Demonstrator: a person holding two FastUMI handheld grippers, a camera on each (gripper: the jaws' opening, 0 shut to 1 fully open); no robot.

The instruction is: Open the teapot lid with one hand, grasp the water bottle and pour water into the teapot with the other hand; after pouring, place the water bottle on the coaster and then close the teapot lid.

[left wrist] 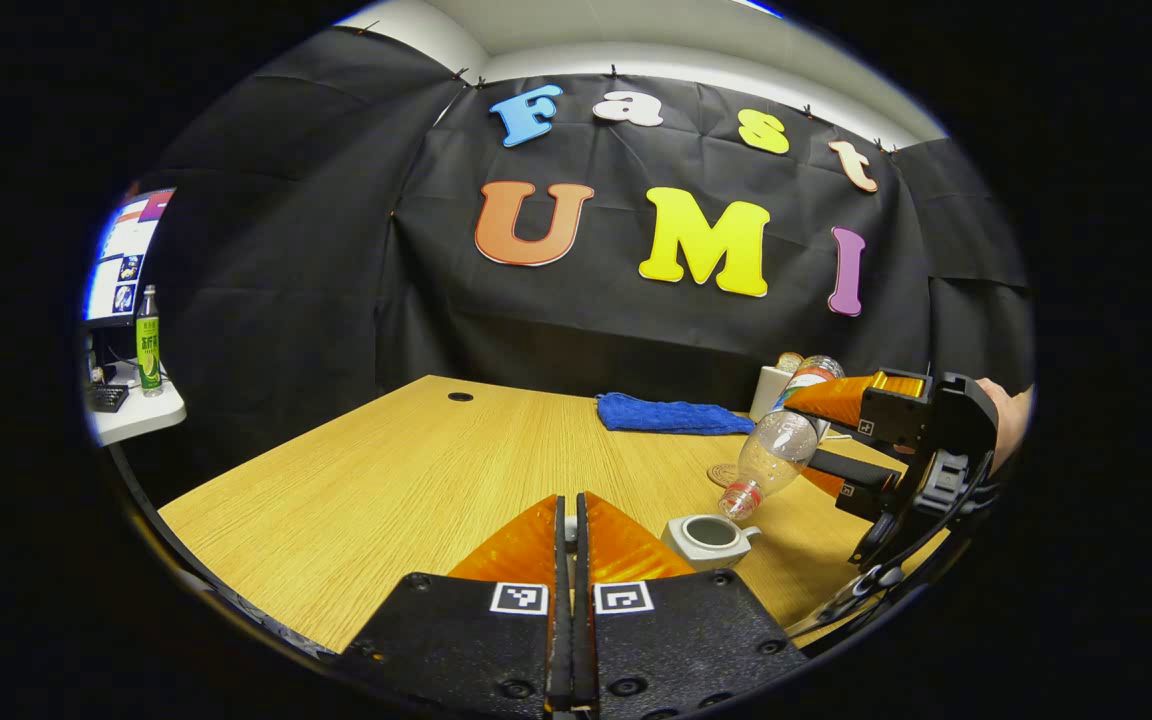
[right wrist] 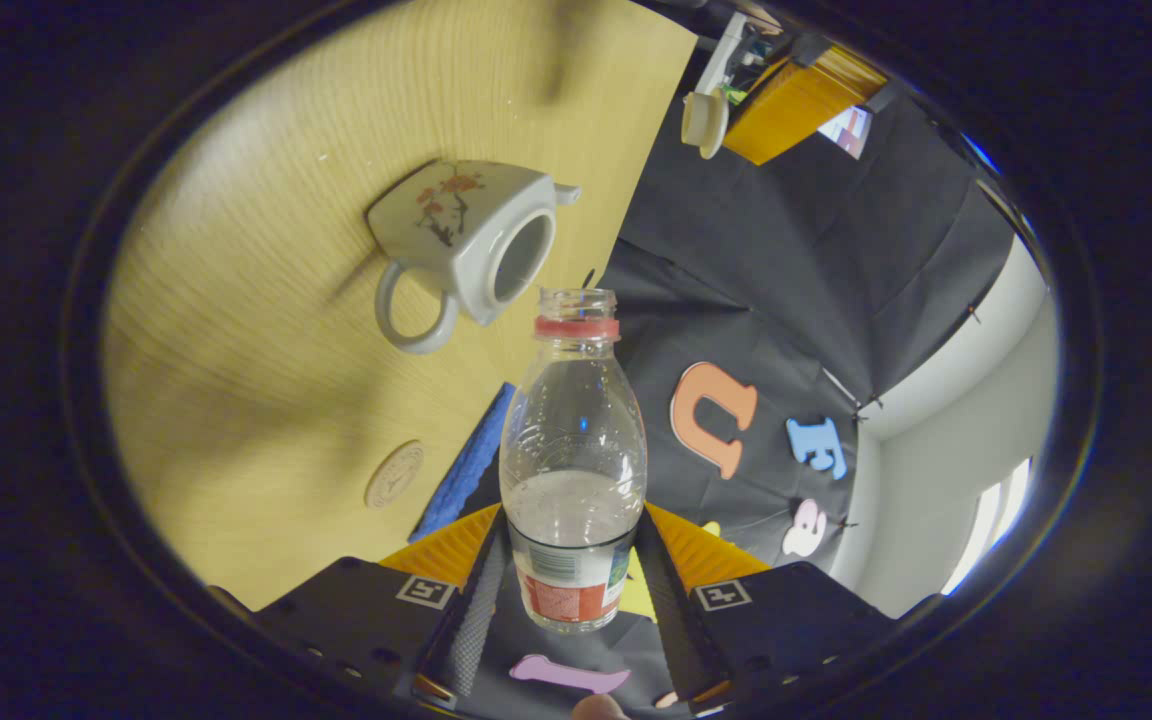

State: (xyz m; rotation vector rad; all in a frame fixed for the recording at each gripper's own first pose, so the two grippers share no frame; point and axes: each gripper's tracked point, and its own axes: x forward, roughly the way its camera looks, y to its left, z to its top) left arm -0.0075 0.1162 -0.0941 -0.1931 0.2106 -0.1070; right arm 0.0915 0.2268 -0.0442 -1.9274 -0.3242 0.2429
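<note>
My right gripper (right wrist: pixel 573 545) is shut on a clear water bottle (right wrist: pixel 573 470) with a red neck ring and no cap. In the left gripper view that bottle (left wrist: pixel 776 450) is tilted mouth down, just above the open white teapot (left wrist: pixel 706 540), with the right gripper (left wrist: pixel 821 440) around its body. The teapot (right wrist: pixel 466 240) has a flower print and a loop handle. My left gripper (left wrist: pixel 568 520) is raised to the left of the pot with its fingers pressed together. Seen from the right gripper view, the left gripper (right wrist: pixel 721 115) pinches the white teapot lid (right wrist: pixel 704 122). The round coaster (right wrist: pixel 395 474) lies bare.
A blue cloth (left wrist: pixel 671 413) and a white cup (left wrist: pixel 768 392) sit at the back of the wooden table (left wrist: pixel 386 480), with the coaster (left wrist: pixel 726 473) in front of them. A hand (left wrist: pixel 1011 420) holds the right gripper. A side desk with a green bottle (left wrist: pixel 148 340) stands far left.
</note>
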